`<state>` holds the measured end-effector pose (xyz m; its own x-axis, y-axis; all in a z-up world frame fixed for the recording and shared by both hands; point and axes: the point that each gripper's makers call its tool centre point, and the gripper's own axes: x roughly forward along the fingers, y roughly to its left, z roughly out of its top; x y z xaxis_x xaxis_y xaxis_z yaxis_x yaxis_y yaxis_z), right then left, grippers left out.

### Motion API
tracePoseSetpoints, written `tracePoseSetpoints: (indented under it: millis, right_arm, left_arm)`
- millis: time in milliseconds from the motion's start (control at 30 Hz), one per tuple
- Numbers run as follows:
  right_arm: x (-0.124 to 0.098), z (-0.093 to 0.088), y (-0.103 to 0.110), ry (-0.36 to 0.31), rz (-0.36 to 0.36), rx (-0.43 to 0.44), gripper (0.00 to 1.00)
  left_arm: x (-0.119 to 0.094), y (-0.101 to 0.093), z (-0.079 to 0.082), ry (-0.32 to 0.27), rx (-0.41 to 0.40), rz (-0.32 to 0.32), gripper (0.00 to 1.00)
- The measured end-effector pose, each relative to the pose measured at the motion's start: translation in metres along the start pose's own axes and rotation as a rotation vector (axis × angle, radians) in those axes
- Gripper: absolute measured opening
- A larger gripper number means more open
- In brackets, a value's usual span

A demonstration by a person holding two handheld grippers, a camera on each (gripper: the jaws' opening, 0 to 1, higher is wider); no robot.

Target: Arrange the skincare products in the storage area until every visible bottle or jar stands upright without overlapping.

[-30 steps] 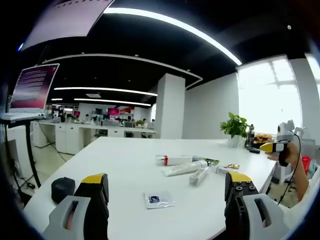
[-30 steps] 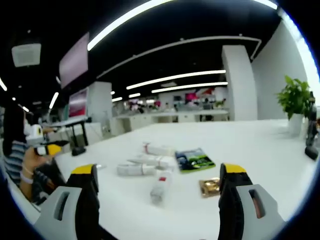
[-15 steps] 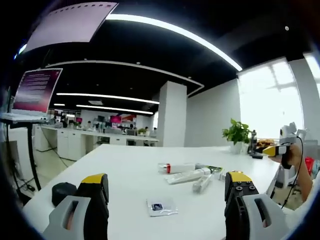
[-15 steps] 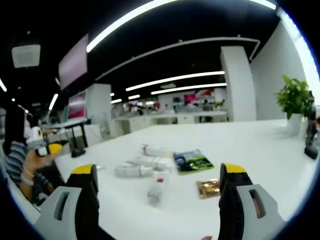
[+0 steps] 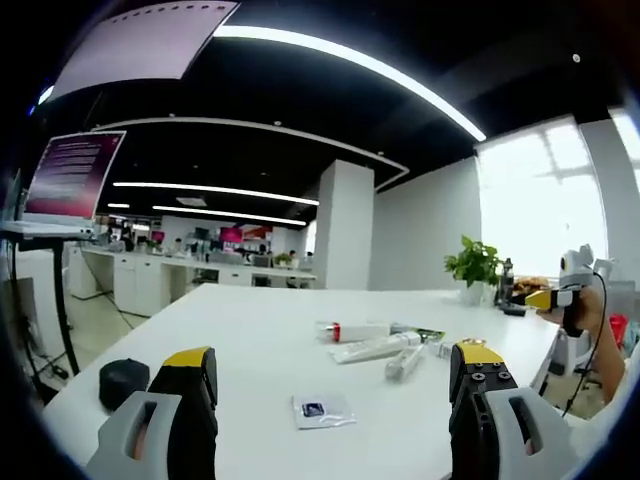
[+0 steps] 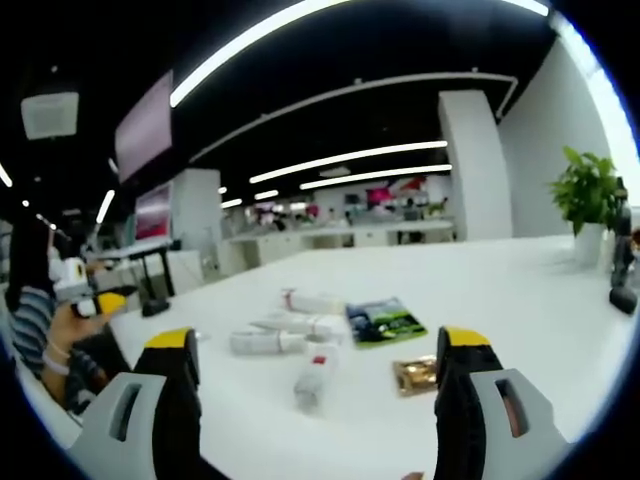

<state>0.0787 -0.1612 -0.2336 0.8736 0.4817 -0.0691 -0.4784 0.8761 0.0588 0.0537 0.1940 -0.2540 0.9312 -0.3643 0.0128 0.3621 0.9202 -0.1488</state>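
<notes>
Hovering above the white table point(image 6: 520, 290), your right gripper point(image 6: 315, 372) and left gripper point(image 5: 335, 385) both have jaws wide apart, empty. Four white tubes point(image 6: 272, 342) lie flat beside a green sachet point(image 6: 385, 321); nothing stands upright yet, so everything's left to do.

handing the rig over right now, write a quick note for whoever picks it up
Left claw: open, empty, held above the near edge of the white table.
Right claw: open, empty, facing the products from the other side.
Products: four white tubes lie flat in a loose cluster mid-table, beside a green-blue sachet and a gold sachet. A small clear packet lies apart, near the left claw.
Done: nothing stands upright yet.
Left: stand each tube up, spaced apart, all in sight.
</notes>
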Motion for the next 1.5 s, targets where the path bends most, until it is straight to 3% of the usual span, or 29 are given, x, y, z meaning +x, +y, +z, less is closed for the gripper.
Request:
tracePoseSetpoints:
  millis: [200,400,467,600,667,733,933,1133,1500]
  right_arm:
    - [0.002,-0.003,0.002,0.009,0.007,-0.007,0.97]
    - [0.005,-0.004,0.009,0.012,0.032,-0.003,0.96]
    - [0.006,0.002,0.012,-0.027,0.036,0.028,0.97]
    - [0.006,0.004,0.017,-0.044,0.071,0.064,0.99]
    - [0.006,0.013,0.022,-0.110,0.115,0.115,1.00]
    - [0.005,0.017,0.023,-0.133,0.124,0.155,1.00]
    - [0.005,0.012,0.019,-0.105,0.082,0.048,1.00]
    - [0.007,0.012,0.018,-0.118,0.082,0.078,1.00]
    - [0.020,0.013,0.022,-0.097,0.099,0.048,1.00]
  left_arm:
    - [0.002,0.002,-0.004,0.013,0.001,0.004,1.00]
    - [0.002,-0.001,-0.001,-0.012,-0.022,-0.011,1.00]
    - [0.002,0.000,-0.002,-0.006,-0.014,-0.010,1.00]
    - [0.002,0.003,-0.005,0.000,-0.015,0.000,1.00]
    - [0.002,0.004,-0.005,-0.001,-0.018,0.003,1.00]
    - [0.002,0.005,-0.005,-0.009,-0.026,0.008,1.00]
    - [0.001,0.007,-0.003,-0.015,-0.026,0.015,1.00]
    - [-0.001,0.010,-0.003,-0.012,-0.015,0.026,1.00]
    - [0.000,0.014,-0.008,0.003,-0.024,0.025,1.00]
